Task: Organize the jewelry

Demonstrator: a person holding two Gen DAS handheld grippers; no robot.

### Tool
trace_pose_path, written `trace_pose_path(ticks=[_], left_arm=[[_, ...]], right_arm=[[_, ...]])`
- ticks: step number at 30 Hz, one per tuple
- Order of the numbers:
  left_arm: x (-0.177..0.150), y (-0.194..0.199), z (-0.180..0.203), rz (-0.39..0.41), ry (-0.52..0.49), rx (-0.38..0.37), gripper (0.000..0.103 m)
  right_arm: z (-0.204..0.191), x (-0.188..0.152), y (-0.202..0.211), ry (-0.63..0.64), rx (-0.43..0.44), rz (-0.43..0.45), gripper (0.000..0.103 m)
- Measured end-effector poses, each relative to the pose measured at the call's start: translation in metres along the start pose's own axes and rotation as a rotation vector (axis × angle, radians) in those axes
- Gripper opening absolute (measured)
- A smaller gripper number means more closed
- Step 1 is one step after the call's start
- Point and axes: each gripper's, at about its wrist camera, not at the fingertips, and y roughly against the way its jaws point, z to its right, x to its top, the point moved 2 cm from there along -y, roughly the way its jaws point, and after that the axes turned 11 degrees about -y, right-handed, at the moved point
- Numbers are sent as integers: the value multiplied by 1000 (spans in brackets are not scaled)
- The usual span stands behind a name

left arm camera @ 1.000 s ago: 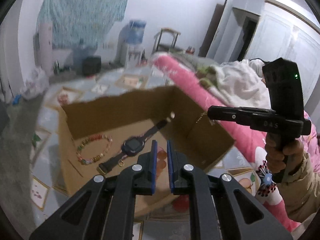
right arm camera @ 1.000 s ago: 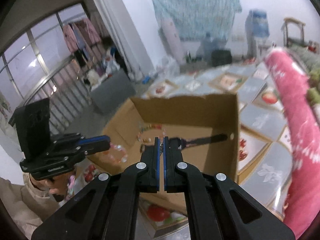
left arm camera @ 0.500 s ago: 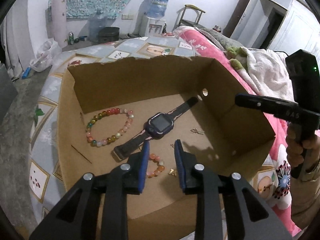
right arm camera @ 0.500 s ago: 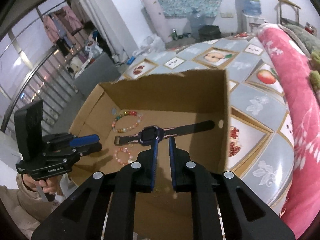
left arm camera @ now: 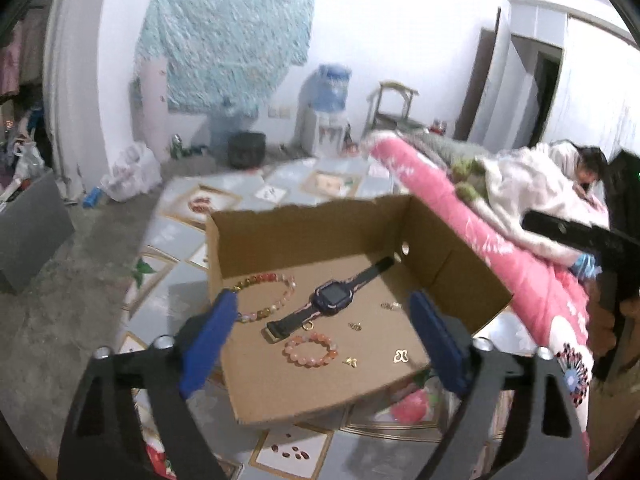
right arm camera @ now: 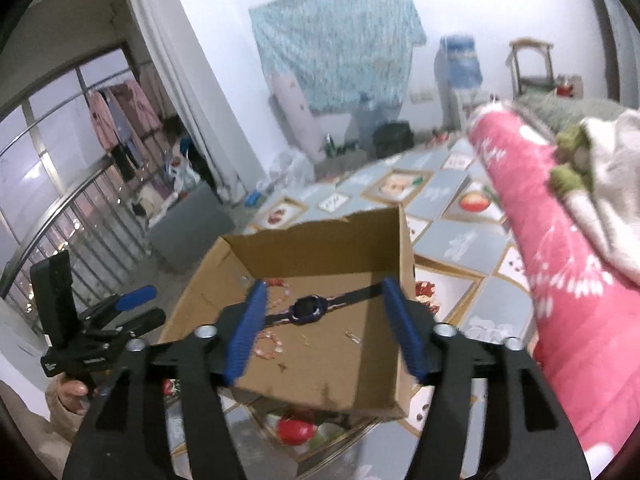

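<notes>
An open cardboard box (left arm camera: 304,224) (right arm camera: 320,240) holds the jewelry. A dark smartwatch (left arm camera: 332,298) (right arm camera: 308,310) lies in its middle. A large multicoloured bead bracelet (left arm camera: 266,292) lies to its left and a small orange bead bracelet (left arm camera: 310,350) (right arm camera: 268,346) in front. Several small gold pieces (left arm camera: 400,356) lie at the right. My left gripper (left arm camera: 324,332) is wide open and empty above the box's near side. My right gripper (right arm camera: 326,328) is wide open and empty above the box, seen from the other side.
The box stands on a tablecloth with fruit-picture squares (left arm camera: 224,204) (right arm camera: 464,240). A pink quilt roll (left arm camera: 480,248) (right arm camera: 560,264) runs along the right. The right gripper shows at the left view's right edge (left arm camera: 580,236); the left gripper shows in the right view (right arm camera: 100,320).
Both grippers have opened from nearly shut to wide open. Both have pulled back and tilted up, so the box looks smaller and farther.
</notes>
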Motion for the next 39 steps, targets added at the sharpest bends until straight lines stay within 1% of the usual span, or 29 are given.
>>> trace_pose_path(ticks=[1,3,6,8,13,15,16,18,22,26,30,35,39], left_arm=[[0,8,1,14,9,26,98],[0,21,4,36,17,72,98],[-2,35,9,42,29,162,98],[-5,41,11,31,44,226,98],[-18,49,11,-6,88,454,98],[-23,50,11,-27,100,483,98],[-25,49,12,-47,98,489,98],[-32,44,14,-93,84,486,98],[-45,35,21,-157,110,449,98],[-60,23,30,-229,174,393,98],[-64,18,37,-256,173,373,98],[-63,13,42,-264,149,366,98],[-62,10,39,-275,153,363,98]], right_arm=[[-3,-4,4,9,-12,13,72],[-9,-13,13,29,-46,38,82],[-16,-27,16,51,-108,41,89],[-19,-35,13,54,-150,30,91],[-28,-53,3,50,-226,-14,95],[-32,-58,1,52,-279,-20,95],[-35,-61,-1,59,-305,-19,95],[-39,-67,-5,69,-330,-21,95],[-37,-78,-19,60,-405,-69,95],[-35,-92,-28,44,-408,-128,95],[-36,-98,-33,53,-418,-146,95],[-39,-103,-41,71,-421,-169,95],[-39,-105,-47,77,-420,-183,95]])
